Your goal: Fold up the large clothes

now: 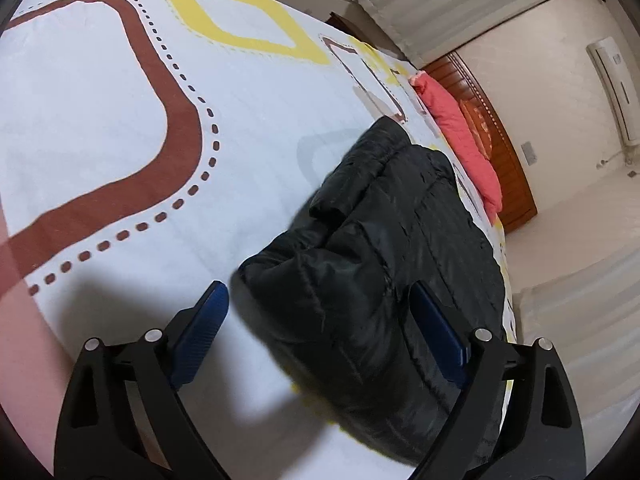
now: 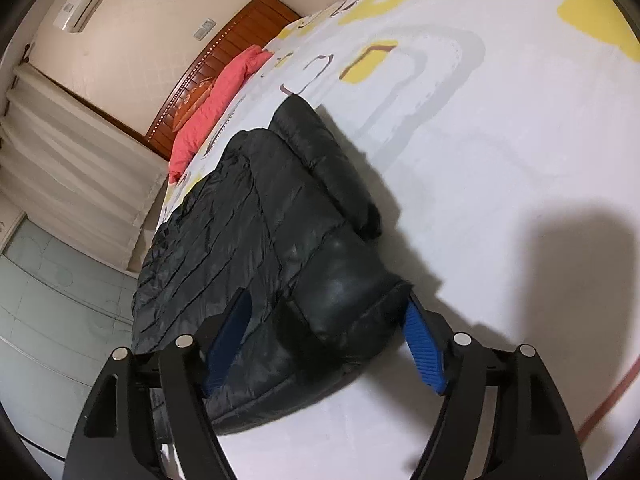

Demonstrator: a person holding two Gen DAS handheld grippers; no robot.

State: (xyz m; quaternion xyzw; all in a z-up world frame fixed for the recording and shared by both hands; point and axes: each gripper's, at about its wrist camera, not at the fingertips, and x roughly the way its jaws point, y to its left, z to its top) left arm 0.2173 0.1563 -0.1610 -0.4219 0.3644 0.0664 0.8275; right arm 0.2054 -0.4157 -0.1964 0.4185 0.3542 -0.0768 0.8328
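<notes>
Left wrist view showed the bed (image 1: 100, 128), its patterned sheet spread wide, with the black puffer jacket (image 1: 384, 248) bundled near its edge. Puffy, light, slick, I judged; best pinched at a quilted hem. Left claw (image 1: 320, 308) and right claw (image 2: 326, 312) gaped wide, straddling jacket folds without pinching.
</notes>
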